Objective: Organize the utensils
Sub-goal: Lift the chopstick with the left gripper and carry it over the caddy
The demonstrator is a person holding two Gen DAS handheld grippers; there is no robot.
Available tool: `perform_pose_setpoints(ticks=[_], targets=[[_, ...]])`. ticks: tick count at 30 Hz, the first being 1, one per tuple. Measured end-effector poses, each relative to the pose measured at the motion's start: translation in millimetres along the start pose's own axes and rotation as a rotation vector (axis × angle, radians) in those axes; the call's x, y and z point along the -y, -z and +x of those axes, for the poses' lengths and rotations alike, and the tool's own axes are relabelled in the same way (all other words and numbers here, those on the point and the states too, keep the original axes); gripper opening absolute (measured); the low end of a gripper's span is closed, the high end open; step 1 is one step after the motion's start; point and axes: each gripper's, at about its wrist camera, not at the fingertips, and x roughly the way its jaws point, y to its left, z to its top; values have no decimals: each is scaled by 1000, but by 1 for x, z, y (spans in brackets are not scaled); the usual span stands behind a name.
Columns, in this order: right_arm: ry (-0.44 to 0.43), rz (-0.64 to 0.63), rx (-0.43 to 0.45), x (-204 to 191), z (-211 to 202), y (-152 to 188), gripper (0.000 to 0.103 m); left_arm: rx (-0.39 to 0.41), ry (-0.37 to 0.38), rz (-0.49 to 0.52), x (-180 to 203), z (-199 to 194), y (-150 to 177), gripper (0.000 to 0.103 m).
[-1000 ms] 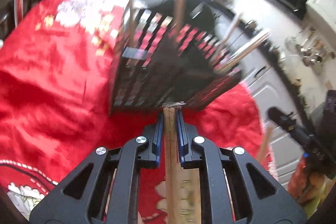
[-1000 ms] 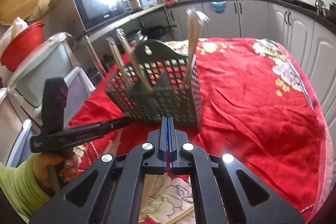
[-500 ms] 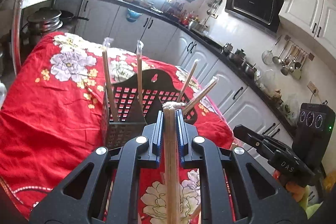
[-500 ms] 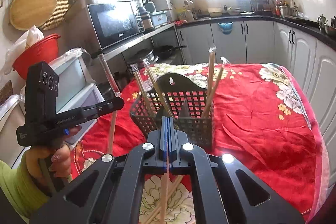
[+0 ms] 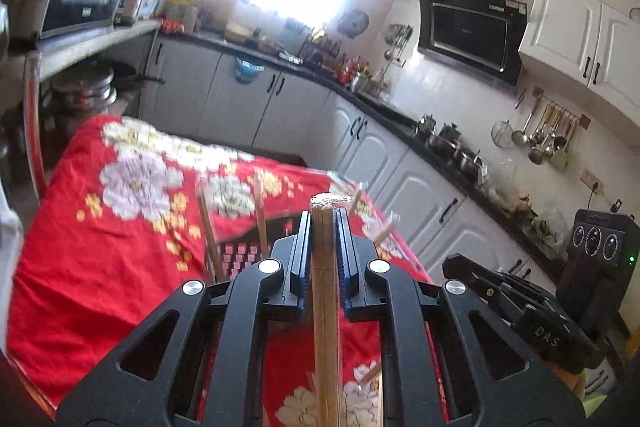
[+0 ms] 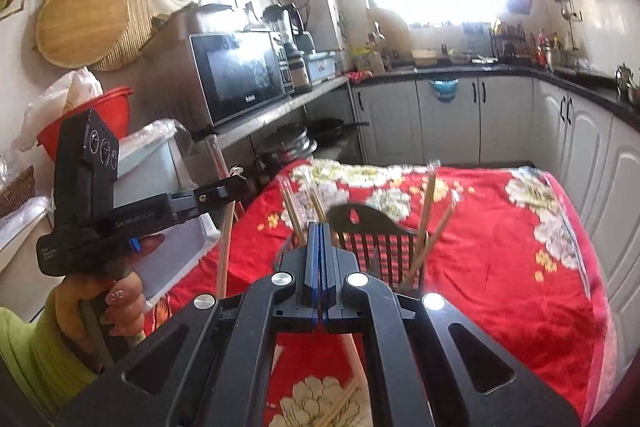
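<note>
1. Our left gripper (image 5: 323, 227) is clamped on a wrapped pair of chopsticks (image 5: 326, 307), held upright between its fingers.
2. Ahead of it and lower, the black utensil basket (image 6: 374, 239) stands on the red floral tablecloth (image 6: 500, 247), with more chopsticks inside.
3. Our right gripper (image 6: 320, 259) has its fingers pressed together on nothing; loose chopsticks (image 6: 340, 403) lie beneath it.

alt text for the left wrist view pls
The left hand-held gripper is shut on a wrapped pair of chopsticks, raised over a red floral tablecloth. A dark basket with upright chopsticks sits just beyond it, kitchen cabinets behind.
</note>
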Motion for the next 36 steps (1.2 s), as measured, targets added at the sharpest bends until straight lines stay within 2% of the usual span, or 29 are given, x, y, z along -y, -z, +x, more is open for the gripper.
perform_pose_setpoints(ticks=[10,16,26,30,36], targets=[[-27,-34,137,-13,-12,-61,1,177,-93,83,17,-6,-57,8],[-23,-38,184,-14,-6,-91,1,228,-144,97,17,4,-75,8],[-3,-4,244,0,16,-122,1,290,-204,113,7,28,-71,8],[-2,12,245,6,29,-122,1,325,-215,114,-1,35,-61,8],[3,45,226,14,55,-114,1,339,-232,136,-9,50,-45,8]])
